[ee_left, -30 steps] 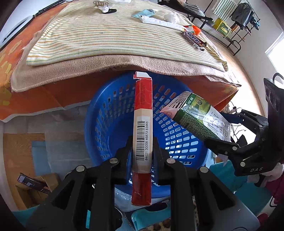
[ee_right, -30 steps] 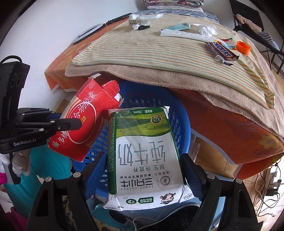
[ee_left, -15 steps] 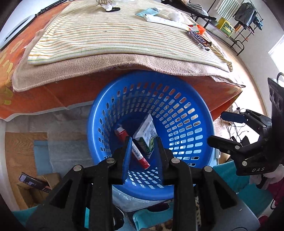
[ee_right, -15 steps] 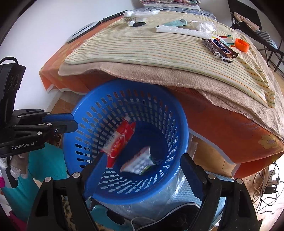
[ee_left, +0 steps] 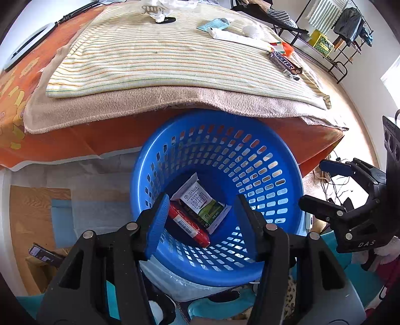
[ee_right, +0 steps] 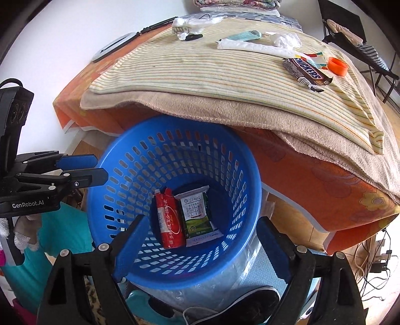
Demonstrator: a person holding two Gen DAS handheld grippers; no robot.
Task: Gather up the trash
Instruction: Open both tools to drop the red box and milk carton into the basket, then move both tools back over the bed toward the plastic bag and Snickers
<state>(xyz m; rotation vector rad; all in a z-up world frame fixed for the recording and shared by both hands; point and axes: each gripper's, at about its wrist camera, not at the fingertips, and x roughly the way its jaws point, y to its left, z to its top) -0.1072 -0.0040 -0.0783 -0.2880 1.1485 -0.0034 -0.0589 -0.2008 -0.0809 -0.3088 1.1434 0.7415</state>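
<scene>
A blue perforated basket [ee_left: 280, 140] [ee_right: 100, 180] stands on the floor against the table. At its bottom lie a red carton [ee_left: 188, 226] [ee_right: 168, 220] and a green-and-white milk pouch [ee_left: 200, 201] [ee_right: 196, 215], side by side. My left gripper [ee_left: 200, 220] is open and empty, just above the basket's near rim; it also shows in the right wrist view [ee_right: 82, 168]. My right gripper [ee_right: 200, 247] is open and empty over the basket; it also shows in the left wrist view [ee_left: 325, 185].
The table carries a striped cloth [ee_left: 162, 57] over a tan towel. On it lie a Snickers wrapper [ee_right: 308, 71], an orange cap [ee_right: 337, 66], a white tube [ee_right: 252, 46], crumpled tissue [ee_right: 287, 40] and a teal packet [ee_right: 246, 35]. A clothes rack [ee_left: 337, 22] stands behind.
Both grippers let go: the red carton and the milk pouch dropped into the basket and settled flat on its bottom. The left jaws have opened wider.
</scene>
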